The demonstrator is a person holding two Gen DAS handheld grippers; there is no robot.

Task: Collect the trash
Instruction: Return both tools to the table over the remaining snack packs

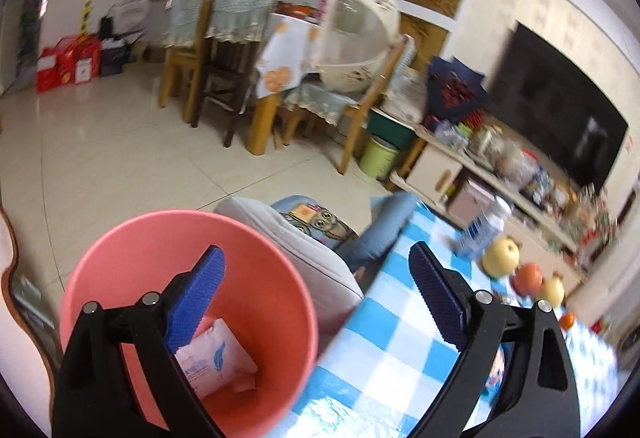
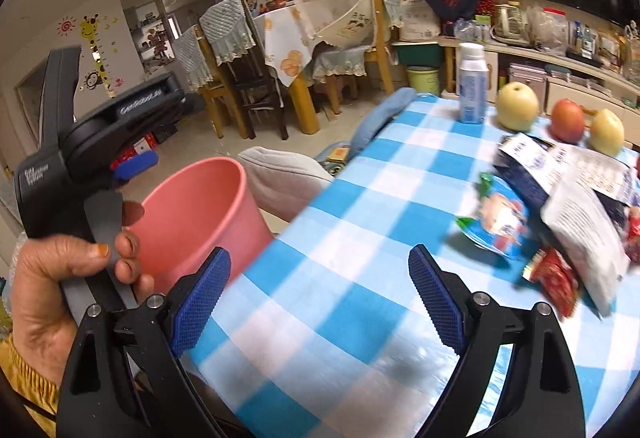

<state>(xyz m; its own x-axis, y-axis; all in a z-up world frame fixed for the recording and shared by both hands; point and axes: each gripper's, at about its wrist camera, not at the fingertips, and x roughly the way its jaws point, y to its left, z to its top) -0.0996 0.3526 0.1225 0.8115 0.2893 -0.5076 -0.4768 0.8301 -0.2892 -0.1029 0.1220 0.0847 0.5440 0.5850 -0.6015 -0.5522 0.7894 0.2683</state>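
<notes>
Left wrist view: the left claw (image 1: 316, 294) is wide open with nothing between its blue pads. Its left finger hangs over the pink bin (image 1: 132, 258), and only this view looks down inside it — a pale pink and white packet (image 1: 218, 362) lies at the bottom. The bin stands just beside the edge of the counter (image 1: 384, 342), which has a blue and white checked cloth. Far along the counter stand a white and blue bottle (image 1: 486, 228), then a yellow fruit (image 1: 501, 254), a red fruit (image 1: 529, 278) and another yellow fruit (image 1: 552, 290), all blurry.

Right wrist view: at the far left a person's hand (image 2: 60, 278) grips the handle of the left tool, which this view alone shows. Next comes the pink bin seen from the side, so its inside is hidden. The right claw (image 2: 320, 286) is wide open too, empty, above bare checked cloth. To the right lies the trash, which the other view does not show clearly — a blue snack wrapper (image 2: 496, 222), a small red wrapper (image 2: 556, 282), a white bag (image 2: 588, 242) and a dark blue bag (image 2: 524, 170) under it, heaped together and touching. Behind them the bottle and the three fruits stand in a row.
</notes>
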